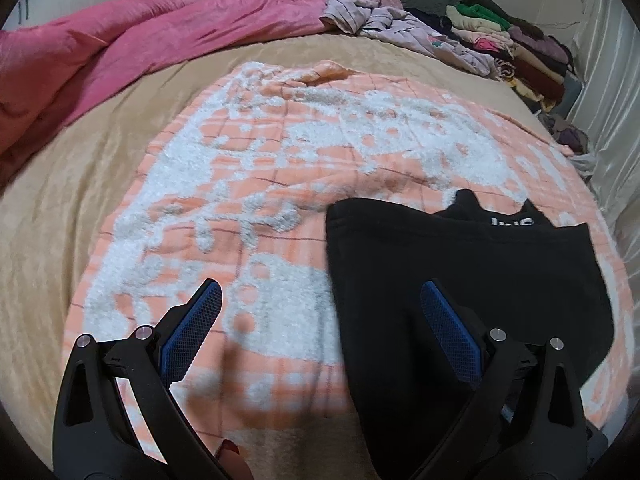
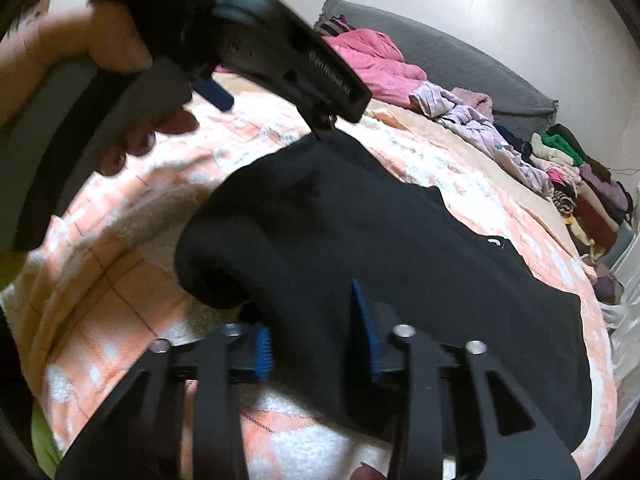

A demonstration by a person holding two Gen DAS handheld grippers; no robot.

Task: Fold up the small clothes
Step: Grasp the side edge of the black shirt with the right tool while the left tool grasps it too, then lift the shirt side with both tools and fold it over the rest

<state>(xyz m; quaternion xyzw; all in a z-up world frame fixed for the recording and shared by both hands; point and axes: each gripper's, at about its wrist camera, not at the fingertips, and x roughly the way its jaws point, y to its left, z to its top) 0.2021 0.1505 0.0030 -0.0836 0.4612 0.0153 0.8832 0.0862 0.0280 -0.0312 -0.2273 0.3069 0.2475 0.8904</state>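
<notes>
A black garment (image 1: 460, 280) lies folded over on an orange-and-white blanket (image 1: 260, 184) on the bed. My left gripper (image 1: 320, 292) is open, hovering over the garment's left edge and holding nothing. In the right wrist view the black garment (image 2: 380, 232) bulges in a rolled fold at its left side. My right gripper (image 2: 312, 312) is partly open with the garment's near fold between its blue pads; I cannot tell whether it grips the cloth. The left gripper's body (image 2: 288, 64), held by a hand, shows above the garment.
A pink quilt (image 1: 120, 52) lies at the back left of the bed. A lilac garment (image 1: 400, 28) and a stack of folded clothes (image 1: 516, 44) sit at the back right by the wall. A tan bedsheet (image 1: 60, 200) surrounds the blanket.
</notes>
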